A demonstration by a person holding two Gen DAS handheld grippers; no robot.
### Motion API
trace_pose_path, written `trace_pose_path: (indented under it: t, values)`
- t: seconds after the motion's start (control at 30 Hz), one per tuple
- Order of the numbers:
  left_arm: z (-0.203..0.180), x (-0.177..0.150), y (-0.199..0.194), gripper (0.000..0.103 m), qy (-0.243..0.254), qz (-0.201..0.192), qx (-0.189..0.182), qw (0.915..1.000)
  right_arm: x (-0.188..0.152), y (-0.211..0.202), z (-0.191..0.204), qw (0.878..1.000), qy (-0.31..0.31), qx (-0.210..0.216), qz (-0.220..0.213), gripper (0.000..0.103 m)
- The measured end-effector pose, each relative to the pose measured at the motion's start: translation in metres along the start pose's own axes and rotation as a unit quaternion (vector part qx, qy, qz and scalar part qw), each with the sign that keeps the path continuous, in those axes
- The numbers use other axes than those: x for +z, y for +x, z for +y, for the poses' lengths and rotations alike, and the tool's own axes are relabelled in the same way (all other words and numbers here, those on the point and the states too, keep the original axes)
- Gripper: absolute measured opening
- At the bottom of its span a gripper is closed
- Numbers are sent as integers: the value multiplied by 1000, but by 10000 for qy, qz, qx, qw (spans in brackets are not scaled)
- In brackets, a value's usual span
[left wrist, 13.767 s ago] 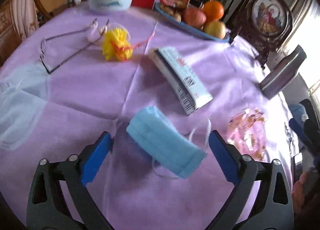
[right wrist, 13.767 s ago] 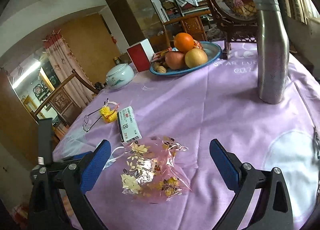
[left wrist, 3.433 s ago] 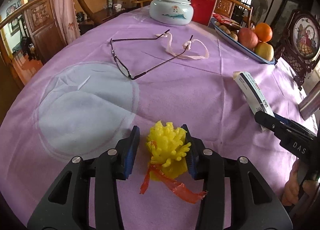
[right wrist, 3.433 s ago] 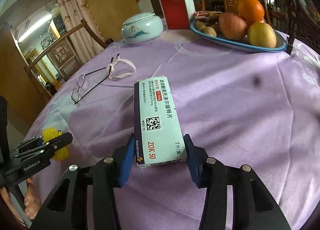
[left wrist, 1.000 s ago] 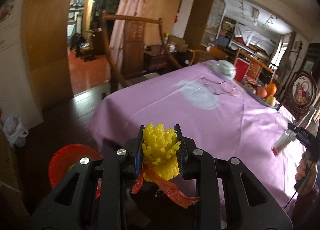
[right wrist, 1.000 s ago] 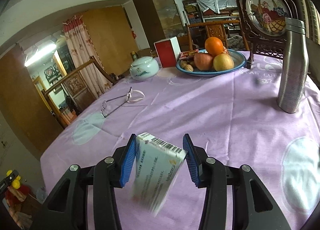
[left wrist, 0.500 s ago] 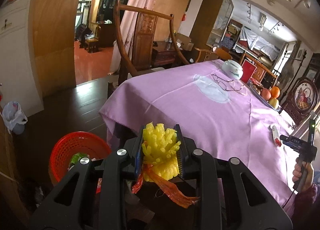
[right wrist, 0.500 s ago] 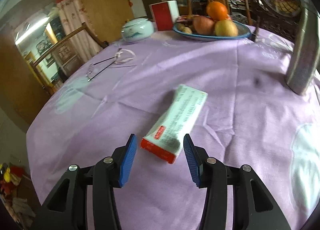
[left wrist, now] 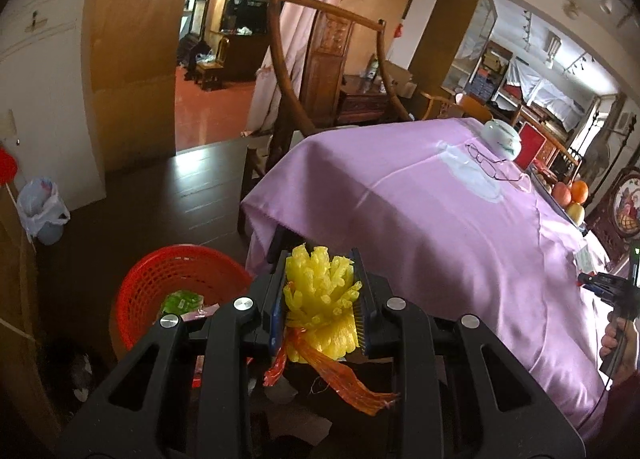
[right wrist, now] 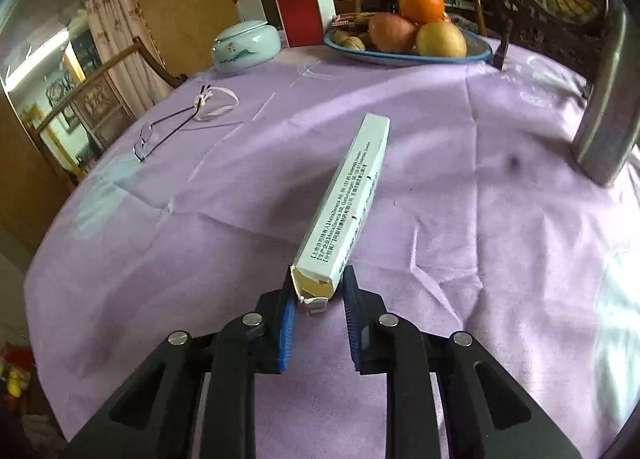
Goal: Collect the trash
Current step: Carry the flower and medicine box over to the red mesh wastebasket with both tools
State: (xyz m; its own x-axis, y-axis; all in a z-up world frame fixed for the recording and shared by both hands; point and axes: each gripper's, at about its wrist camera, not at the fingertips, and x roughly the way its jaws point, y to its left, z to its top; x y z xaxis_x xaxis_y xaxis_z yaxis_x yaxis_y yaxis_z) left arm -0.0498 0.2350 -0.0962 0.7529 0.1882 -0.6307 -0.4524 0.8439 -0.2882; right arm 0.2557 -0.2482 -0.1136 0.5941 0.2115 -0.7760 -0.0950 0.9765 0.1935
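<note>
The left gripper (left wrist: 320, 299) was clamped on the yellow foam net (left wrist: 320, 295) with its orange strip trailing below, held clear of the table's near edge and angled down toward the red basket (left wrist: 160, 283) on the floor — evidently so the trash could drop in among what already lay there. The basket sat down to the left of the jaws, not directly beneath them. Over the purple tablecloth (right wrist: 480, 219), the right gripper (right wrist: 318, 303) pointed steeply down, its jaws closing on the near end of the white medicine box (right wrist: 348, 203), which stood on its narrow edge near the table's middle. Whether the pads already pressed it was hard to tell; a slight gap seemed to remain.
</note>
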Motion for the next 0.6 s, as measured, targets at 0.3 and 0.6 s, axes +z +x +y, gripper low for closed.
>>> trace_pose_path:
  t: [0.3,0.6]
  values:
    - [31,-10,8,29,-119,52,225,9997,-6,-37,14,9965,-297,457,-640,22]
    - [65,-10,7,29,-375,7,371,9986,-34,-75,90,9808,-1007,1330,-1014,21]
